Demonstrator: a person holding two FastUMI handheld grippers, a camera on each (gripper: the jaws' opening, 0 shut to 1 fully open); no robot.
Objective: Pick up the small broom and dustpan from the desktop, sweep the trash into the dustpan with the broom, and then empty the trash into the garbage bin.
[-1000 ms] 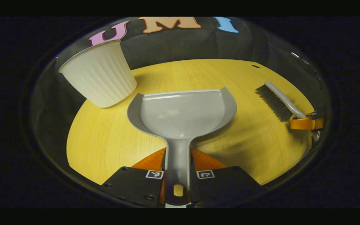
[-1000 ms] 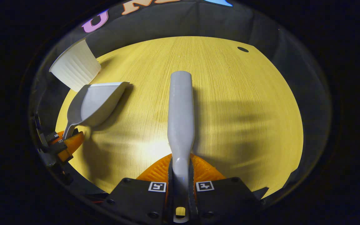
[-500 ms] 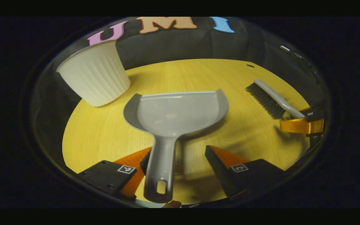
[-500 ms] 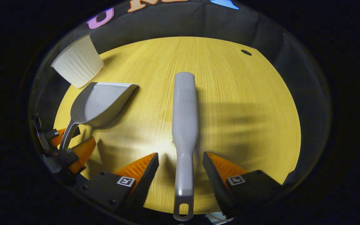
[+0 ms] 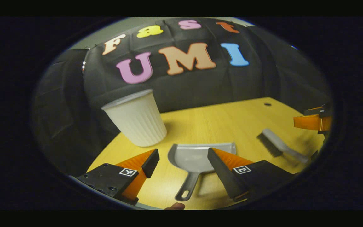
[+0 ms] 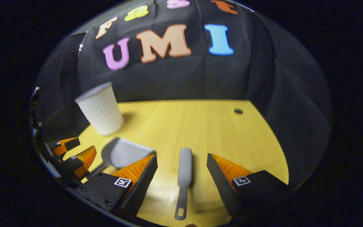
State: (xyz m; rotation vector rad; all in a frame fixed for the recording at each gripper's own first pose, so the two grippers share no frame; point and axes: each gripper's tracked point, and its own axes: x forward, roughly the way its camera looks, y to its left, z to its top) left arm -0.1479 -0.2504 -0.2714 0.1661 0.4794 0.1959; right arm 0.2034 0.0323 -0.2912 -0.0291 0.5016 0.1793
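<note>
On the wooden surface [image 5: 219,123]: dustpan [image 5: 197,157] and small broom [image 6: 184,176], both released. Left gripper [image 5: 183,160] jaws spread wide above the dustpan; right gripper [image 6: 181,164] jaws likewise above the broom.

Dim booth: black cloth wall [image 6: 200,75] behind a yellow wooden desktop [image 6: 200,126]

Right claw's finger [image 5: 225,164] covers part of the dustpan [image 5: 194,156].

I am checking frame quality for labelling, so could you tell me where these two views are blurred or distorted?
Left gripper view: fisheye bends the table edge; the broom is slightly smeared. Right gripper view: the broom and dustpan look soft with motion blur, while the bin stays fairly crisp.
</note>
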